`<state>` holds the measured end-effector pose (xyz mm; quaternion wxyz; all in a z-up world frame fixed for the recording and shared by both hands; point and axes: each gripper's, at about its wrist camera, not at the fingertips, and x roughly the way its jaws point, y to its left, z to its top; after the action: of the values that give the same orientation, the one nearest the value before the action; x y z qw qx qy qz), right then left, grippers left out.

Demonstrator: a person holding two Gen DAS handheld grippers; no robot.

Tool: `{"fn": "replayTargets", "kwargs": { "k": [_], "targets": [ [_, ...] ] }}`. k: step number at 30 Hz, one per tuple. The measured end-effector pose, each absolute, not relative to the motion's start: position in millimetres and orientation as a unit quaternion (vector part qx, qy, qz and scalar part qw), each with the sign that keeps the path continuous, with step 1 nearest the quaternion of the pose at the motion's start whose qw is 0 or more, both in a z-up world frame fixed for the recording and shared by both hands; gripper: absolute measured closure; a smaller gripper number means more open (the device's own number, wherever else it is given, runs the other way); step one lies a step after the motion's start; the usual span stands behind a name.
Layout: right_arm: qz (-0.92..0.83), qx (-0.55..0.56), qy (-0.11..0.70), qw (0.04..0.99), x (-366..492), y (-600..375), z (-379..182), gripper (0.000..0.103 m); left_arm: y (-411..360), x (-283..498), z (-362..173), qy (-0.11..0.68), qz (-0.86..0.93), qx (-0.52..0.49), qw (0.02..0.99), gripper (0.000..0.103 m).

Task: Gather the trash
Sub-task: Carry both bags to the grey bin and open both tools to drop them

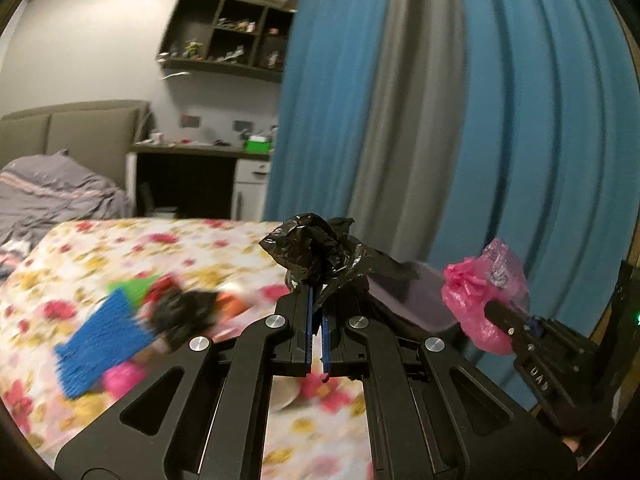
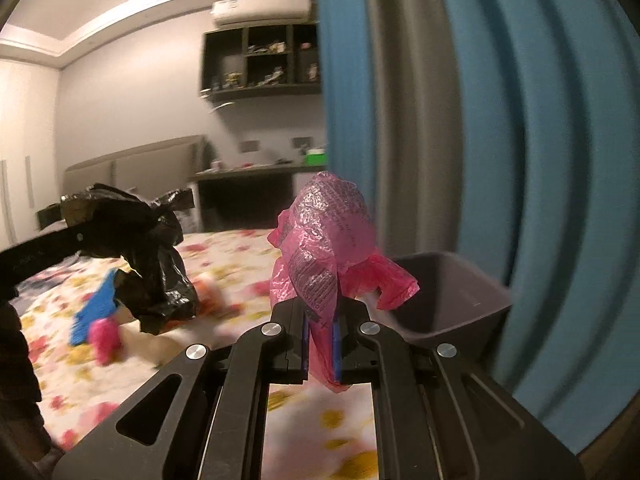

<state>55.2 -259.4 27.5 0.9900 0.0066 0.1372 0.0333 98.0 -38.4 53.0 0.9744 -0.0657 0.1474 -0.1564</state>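
My left gripper (image 1: 316, 296) is shut on a crumpled black plastic bag (image 1: 320, 252), held above the flowered bed; the same black plastic bag (image 2: 156, 264) hangs at the left of the right wrist view. My right gripper (image 2: 322, 312) is shut on a crumpled pink plastic bag (image 2: 324, 248), which shows as the pink plastic bag (image 1: 480, 292) at the right of the left wrist view. A dark purple bin (image 2: 452, 300) stands open just right of the pink bag, by the curtain. The same bin (image 1: 404, 300) lies behind the black bag, between the two grippers.
Blurred items lie on the flowered bedspread (image 1: 120, 240): a blue piece (image 1: 100, 344), something pink (image 1: 120, 380), dark and red scraps (image 1: 180, 308). A blue and grey curtain (image 1: 460, 120) hangs on the right. A desk (image 1: 200, 152), a wall shelf (image 1: 228, 36) and a grey bed (image 1: 52, 192) stand behind.
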Motion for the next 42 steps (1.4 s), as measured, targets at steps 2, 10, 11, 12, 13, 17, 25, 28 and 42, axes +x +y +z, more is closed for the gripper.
{"fn": "replayTargets", "kwargs": {
  "k": [2,10,11,12,13,17,25,28,42],
  "targets": [
    [0.018,0.009,0.134,0.991,64.6,-275.1,28.1,0.094,-59.8,116.7,57.6,0.143,-0.172,-0.07,0.972,0.101],
    [-0.029,0.028,0.127,0.991,117.2,-340.3,23.4,0.094,-144.2,183.7,50.5,0.15,-0.212,-0.053,0.964,0.101],
    [-0.033,0.029,0.128,0.991,122.4,-345.9,22.6,0.094,-152.0,190.3,47.7,0.152,-0.215,-0.053,0.963,0.101],
    [-0.037,0.031,0.128,0.991,128.9,-352.0,21.1,0.094,-160.7,199.8,43.6,0.157,-0.219,-0.054,0.962,0.101],
    [-0.04,0.033,0.129,0.99,135.2,-357.7,19.1,0.094,-168.4,207.1,39.7,0.162,-0.222,-0.055,0.96,0.101],
    [-0.042,0.034,0.139,0.989,154.5,-369.3,10.6,0.094,-195.0,226.4,26.2,0.175,-0.234,-0.058,0.955,0.101],
    [-0.054,0.029,0.154,0.986,180.0,-379.1,-6.0,0.094,-227.6,256.9,-1.0,0.205,-0.24,-0.053,0.947,0.101],
    [-0.056,0.028,0.161,0.985,186.1,-380.5,-12.3,0.094,-232.7,264.4,-6.2,0.214,-0.244,-0.059,0.944,0.101],
    [-0.064,0.04,0.185,0.98,206.3,-395.2,-27.8,0.094,-259.5,292.7,-22.1,0.251,-0.26,-0.064,0.93,0.1]
  ]
}}
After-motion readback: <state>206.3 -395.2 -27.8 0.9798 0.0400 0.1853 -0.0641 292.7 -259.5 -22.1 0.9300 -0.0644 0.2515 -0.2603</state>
